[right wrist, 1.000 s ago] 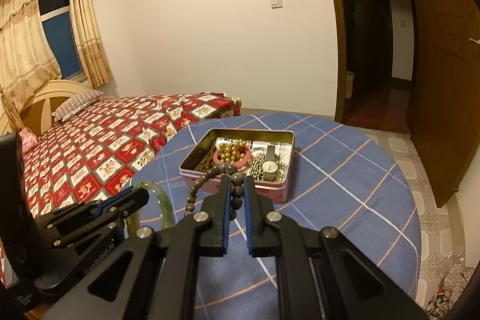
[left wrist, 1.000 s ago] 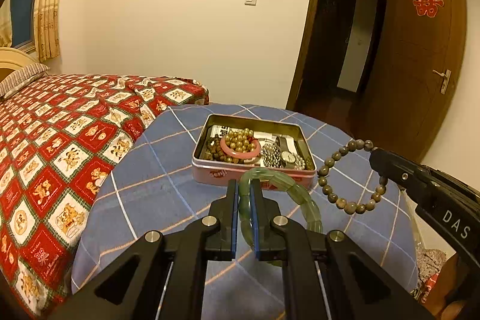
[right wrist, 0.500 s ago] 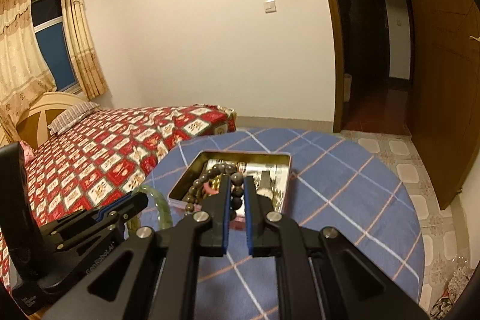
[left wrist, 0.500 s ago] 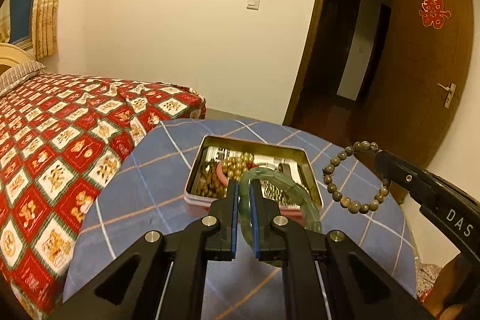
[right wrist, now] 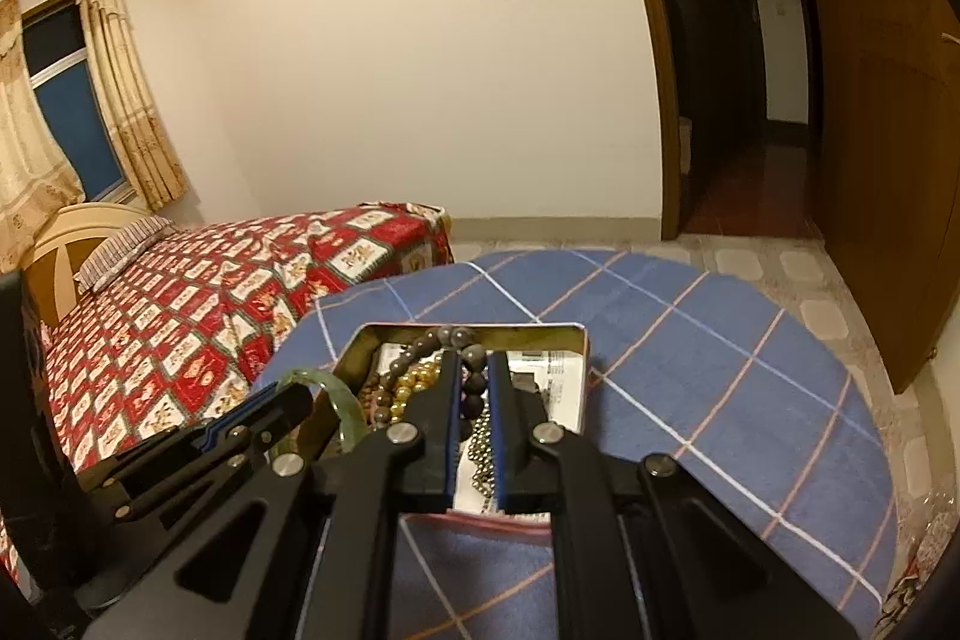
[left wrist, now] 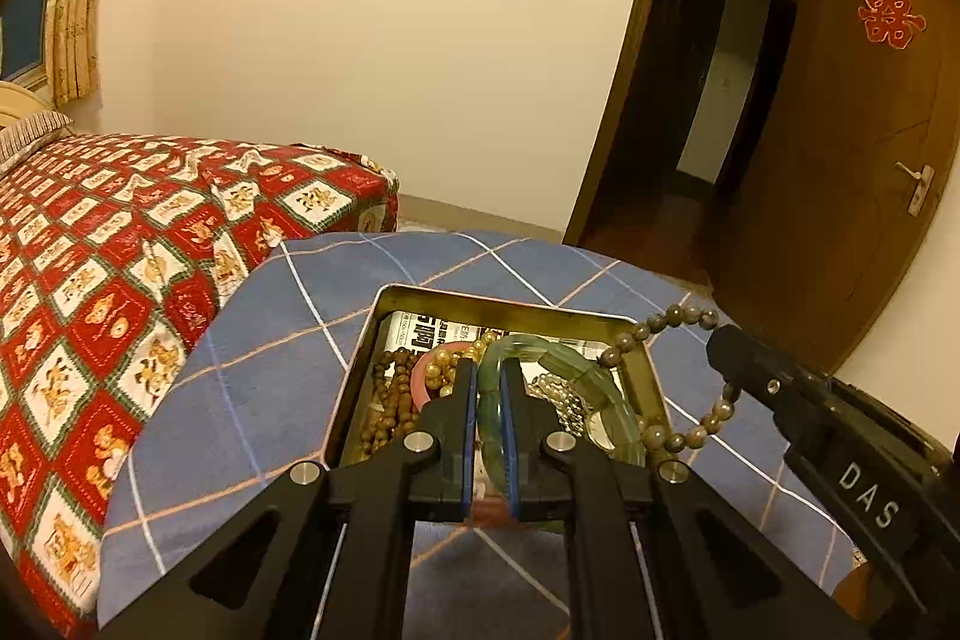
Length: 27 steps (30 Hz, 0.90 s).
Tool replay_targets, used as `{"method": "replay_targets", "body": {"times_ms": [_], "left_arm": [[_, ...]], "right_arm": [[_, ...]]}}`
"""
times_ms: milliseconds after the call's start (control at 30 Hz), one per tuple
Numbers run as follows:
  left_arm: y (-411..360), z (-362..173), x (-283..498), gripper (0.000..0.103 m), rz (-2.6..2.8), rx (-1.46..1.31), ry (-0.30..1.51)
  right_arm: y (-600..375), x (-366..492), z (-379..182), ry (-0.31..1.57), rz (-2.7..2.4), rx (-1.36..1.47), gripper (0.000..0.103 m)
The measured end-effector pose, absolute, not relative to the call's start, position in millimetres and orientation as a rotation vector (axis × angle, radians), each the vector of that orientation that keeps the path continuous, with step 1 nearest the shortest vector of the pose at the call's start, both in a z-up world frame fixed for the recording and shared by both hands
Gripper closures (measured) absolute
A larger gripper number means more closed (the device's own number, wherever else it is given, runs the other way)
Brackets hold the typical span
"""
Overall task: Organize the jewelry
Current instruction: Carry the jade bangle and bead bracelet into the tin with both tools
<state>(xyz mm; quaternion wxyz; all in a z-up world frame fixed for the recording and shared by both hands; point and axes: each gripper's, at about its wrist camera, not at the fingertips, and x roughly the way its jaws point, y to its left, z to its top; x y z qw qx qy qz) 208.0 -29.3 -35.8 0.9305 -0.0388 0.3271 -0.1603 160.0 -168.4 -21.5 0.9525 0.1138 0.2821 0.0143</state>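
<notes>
An open metal tin (left wrist: 384,316) (right wrist: 579,358) holding several bracelets and a watch sits on a round table with a blue checked cloth (left wrist: 270,352) (right wrist: 720,370). My left gripper (left wrist: 487,370) is shut on a green jade bangle (left wrist: 576,370) and holds it over the tin. The bangle (right wrist: 336,391) and left gripper (right wrist: 282,403) also show at the left of the right wrist view. My right gripper (right wrist: 474,364) is shut on a brown bead bracelet (right wrist: 465,370), also over the tin. In the left wrist view that bead bracelet (left wrist: 678,319) hangs from the right gripper (left wrist: 720,343) above the tin's right rim.
A bed with a red patterned quilt (left wrist: 108,244) (right wrist: 210,292) stands close to the table's left side. An open wooden door (left wrist: 852,160) and a dark doorway (right wrist: 720,70) lie beyond the table on the right. The floor is tiled (right wrist: 780,262).
Both grippers have moved forward towards the tin, each keeping its bracelet. The bangle and the bead bracelet now hang over the tin instead of in front of it.
</notes>
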Motion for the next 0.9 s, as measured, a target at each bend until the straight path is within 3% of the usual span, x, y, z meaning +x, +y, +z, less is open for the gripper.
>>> {"method": "replay_targets", "body": {"times_ms": [900], "left_arm": [[-54.8,-98.1,274.5,0.096,-0.305,-0.042,0.814]], "right_arm": [[-191.7,219.1,-88.0,0.746,-0.057,0.257,0.092]]}}
